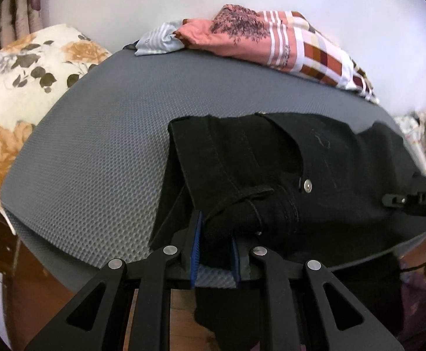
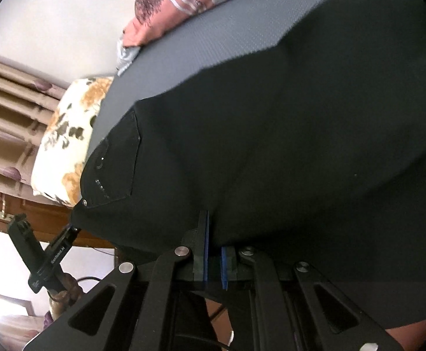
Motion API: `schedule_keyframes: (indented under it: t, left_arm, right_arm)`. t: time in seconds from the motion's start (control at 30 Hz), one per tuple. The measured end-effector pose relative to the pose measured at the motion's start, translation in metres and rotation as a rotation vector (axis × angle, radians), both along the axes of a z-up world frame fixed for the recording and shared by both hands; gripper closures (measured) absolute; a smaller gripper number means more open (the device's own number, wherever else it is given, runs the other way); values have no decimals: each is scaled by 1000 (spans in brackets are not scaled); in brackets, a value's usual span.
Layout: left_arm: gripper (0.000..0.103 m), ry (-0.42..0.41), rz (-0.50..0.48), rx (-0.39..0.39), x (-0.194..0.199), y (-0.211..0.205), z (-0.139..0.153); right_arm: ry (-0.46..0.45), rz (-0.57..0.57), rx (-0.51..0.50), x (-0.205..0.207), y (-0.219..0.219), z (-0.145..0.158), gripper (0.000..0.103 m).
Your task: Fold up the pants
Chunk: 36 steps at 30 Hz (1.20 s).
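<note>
The black pants (image 1: 286, 175) lie on the grey mat (image 1: 96, 161), waistband and silver button toward me, one part folded over. My left gripper (image 1: 214, 242) is shut on the bunched waistband edge between its blue pads, at the mat's near edge. In the right wrist view the black pants (image 2: 271, 146) fill most of the frame, back pocket at the left. My right gripper (image 2: 214, 251) is shut on the near edge of the fabric. The left gripper's body (image 2: 46, 257) shows at the lower left there.
A pile of pink, checked and striped clothes (image 1: 271, 38) lies at the mat's far edge. A floral pillow (image 1: 23, 87) sits at the left. A white wall is behind. Wooden furniture and floor lie below the mat's near edge.
</note>
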<state>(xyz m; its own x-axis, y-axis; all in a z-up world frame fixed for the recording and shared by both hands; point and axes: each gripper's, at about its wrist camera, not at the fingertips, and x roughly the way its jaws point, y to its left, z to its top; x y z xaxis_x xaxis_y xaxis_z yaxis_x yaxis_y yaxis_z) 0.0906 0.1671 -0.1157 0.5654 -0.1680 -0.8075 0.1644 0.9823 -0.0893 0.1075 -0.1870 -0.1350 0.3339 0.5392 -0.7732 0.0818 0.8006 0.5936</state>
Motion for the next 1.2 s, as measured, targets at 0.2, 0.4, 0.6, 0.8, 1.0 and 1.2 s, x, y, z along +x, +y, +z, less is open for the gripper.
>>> schedule_keyframes:
  t: [0.2, 0.4, 0.6, 0.8, 1.0, 1.2]
  left_arm:
    - [79, -42, -4, 120, 3, -3, -12]
    - [47, -34, 95, 187, 2, 22, -19]
    - [34, -80, 247, 258, -6, 61, 0]
    - [34, -215, 274, 154, -18, 68, 60]
    - [34, -125, -9, 54, -4, -19, 44]
    - [34, 35, -81, 45, 7, -48, -19]
  right_arm:
    - [-8, 15, -31, -4, 11, -4, 96]
    - [10, 47, -34, -10, 21, -10, 96]
    - [14, 58, -30, -12, 24, -12, 96]
    - [18, 58, -13, -12, 25, -14, 96]
    - [11, 26, 141, -14, 16, -25, 95]
    - [-11, -45, 294, -14, -7, -32, 92]
